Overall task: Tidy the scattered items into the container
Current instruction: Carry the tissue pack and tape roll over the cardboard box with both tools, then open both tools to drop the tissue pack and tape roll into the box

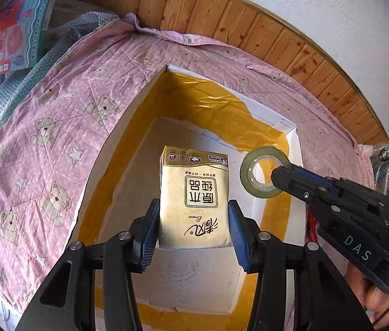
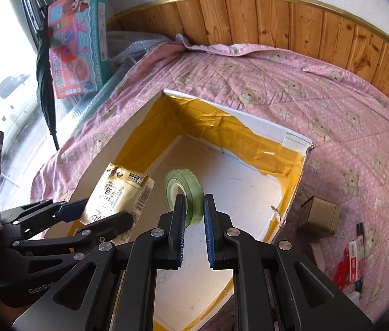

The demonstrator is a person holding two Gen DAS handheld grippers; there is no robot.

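Tissue pack [image 1: 194,197] pinched between the fingers of the left gripper [image 1: 193,234], long axis running straight ahead along them, hanging over the open box [image 1: 128,127] near its left wall; to the right, tape roll [image 2: 184,197] clamped on its rim by the right gripper [image 2: 194,220], standing on edge above the box floor, probably clear of it; both directly over the container, so only a release left; gold tin [image 2: 320,216] and red packets [image 2: 356,259] outside on the bed [image 2: 332,96], right side nearer

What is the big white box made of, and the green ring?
The white open-topped box looks like cardboard: thin, flat matte walls, lined with shiny, crinkled yellow tape. The green ring looks like a roll of translucent plastic tape, glossy, on a pale inner core.
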